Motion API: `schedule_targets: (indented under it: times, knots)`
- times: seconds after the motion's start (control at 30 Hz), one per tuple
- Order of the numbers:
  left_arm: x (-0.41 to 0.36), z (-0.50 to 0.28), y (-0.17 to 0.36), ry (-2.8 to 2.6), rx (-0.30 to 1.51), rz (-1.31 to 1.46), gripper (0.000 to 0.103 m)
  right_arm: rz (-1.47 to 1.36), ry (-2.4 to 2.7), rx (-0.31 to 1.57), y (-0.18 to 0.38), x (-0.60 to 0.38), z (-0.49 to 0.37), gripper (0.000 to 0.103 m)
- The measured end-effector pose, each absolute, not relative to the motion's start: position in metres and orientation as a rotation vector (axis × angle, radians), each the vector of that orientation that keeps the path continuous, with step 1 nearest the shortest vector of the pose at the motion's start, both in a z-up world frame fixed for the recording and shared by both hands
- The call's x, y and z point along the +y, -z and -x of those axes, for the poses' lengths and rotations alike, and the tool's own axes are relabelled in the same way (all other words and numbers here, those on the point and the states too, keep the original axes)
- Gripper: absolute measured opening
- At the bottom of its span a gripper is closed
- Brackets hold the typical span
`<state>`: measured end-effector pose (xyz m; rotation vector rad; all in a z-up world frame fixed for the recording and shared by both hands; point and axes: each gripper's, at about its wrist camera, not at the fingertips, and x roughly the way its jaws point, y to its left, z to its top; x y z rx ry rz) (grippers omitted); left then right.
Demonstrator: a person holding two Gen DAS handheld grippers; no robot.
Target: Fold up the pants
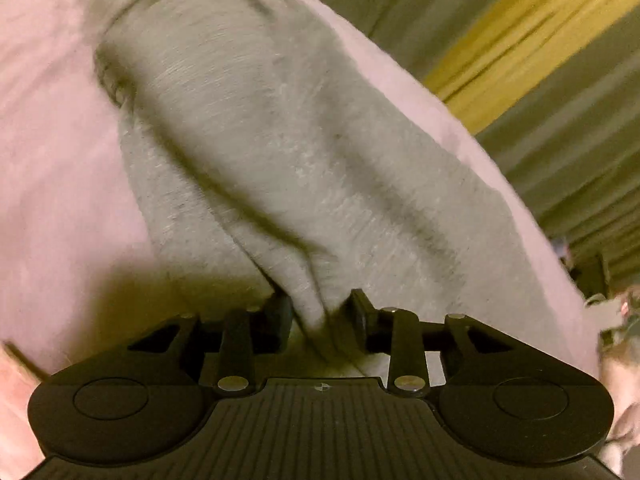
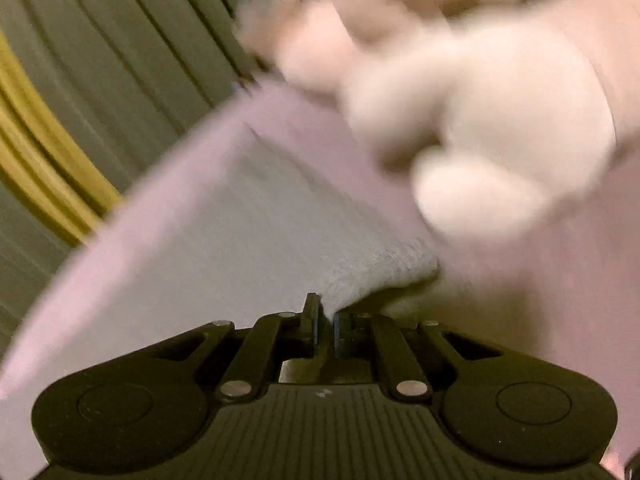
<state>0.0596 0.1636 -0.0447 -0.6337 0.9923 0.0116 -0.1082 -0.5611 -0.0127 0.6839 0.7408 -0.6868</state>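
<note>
Item 1 — left gripper (image 1: 322,312): jaws part-open, a bunched ridge of the grey pants (image 1: 256,152) running between the two pads; the cloth fills most of the gap, though whether the pads actually press it cannot be told. From the fingers the garment stretches away toward 11 o'clock, long axis along that line, lying on a pink bed cover (image 1: 48,160). Striped curtains, grey and yellow (image 1: 532,40), at 1 to 2 o'clock.

Item 2 — right gripper (image 2: 326,324): jaws nearly closed, pinching a thin edge of the pants (image 2: 280,232), which in the right wrist view spreads from the fingertips toward 11 o'clock. A pale plush toy (image 2: 480,128), blurred, sits at 1 o'clock on the pink cover.

Judgement: both grippers sit at one end of the garment, the cloth lying forward of each; the fold probably depends on carrying this end along the long axis toward the far end.
</note>
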Motion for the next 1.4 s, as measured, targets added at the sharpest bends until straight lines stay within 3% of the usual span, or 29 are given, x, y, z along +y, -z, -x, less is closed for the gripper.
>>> schedule_targets:
  times: [0.1, 0.27, 0.37, 0.43, 0.6, 0.97, 1.0, 1.07, 1.1, 1.13, 1.23, 1.33, 1.4]
  knots:
    - [0.174, -0.054, 0.035, -0.034, 0.929, 0.646, 0.073, -0.627, 0.695, 0.750, 0.021, -0.548, 0.107, 0.010]
    - [0.185, -0.065, 0.023, -0.071, 0.912, 0.678, 0.078, -0.693, 0.649, 0.721, 0.022, -0.556, 0.102, 0.034]
    - [0.187, -0.053, 0.027, -0.072, 0.912, 0.720, 0.071, -0.742, 0.638, 0.701, 0.029, -0.559, 0.105, 0.034]
    - [0.180, -0.061, 0.028, -0.053, 0.925, 0.711, 0.059, -0.752, 0.628, 0.695, 0.028, -0.560, 0.105, 0.032]
    - [0.173, -0.070, 0.032, -0.087, 0.994, 0.613, 0.024, -0.717, 0.657, 0.705, 0.024, -0.556, 0.109, 0.007]
    - [0.194, -0.037, 0.008, -0.111, 0.956, 0.679, 0.013, -0.897, 0.641, 0.523, -0.001, -0.561, 0.136, 0.005]
    - [0.195, -0.036, 0.009, -0.132, 0.969, 0.660, 0.014, -0.856, 0.657, 0.539, -0.002, -0.559, 0.135, 0.005]
    - [0.198, -0.035, 0.014, -0.182, 1.021, 0.623, 0.029, -0.739, 0.682, 0.611, 0.001, -0.552, 0.127, 0.006]
    - [0.199, -0.033, 0.016, -0.215, 1.038, 0.616, 0.044, -0.702, 0.700, 0.659, 0.005, -0.550, 0.123, 0.006]
    - [0.199, -0.028, 0.015, -0.239, 1.037, 0.610, 0.051, -0.670, 0.734, 0.705, 0.009, -0.548, 0.119, 0.007]
    - [0.193, -0.016, 0.004, -0.252, 1.010, 0.549, 0.060, -0.631, 0.827, 0.700, 0.010, -0.543, 0.123, 0.017]
    - [0.177, -0.006, -0.011, -0.268, 0.943, 0.467, 0.084, -0.630, 0.840, 0.677, 0.000, -0.542, 0.125, 0.017]
    - [0.163, 0.000, -0.020, -0.252, 0.887, 0.419, 0.090, -0.613, 0.821, 0.646, -0.010, -0.536, 0.126, 0.017]
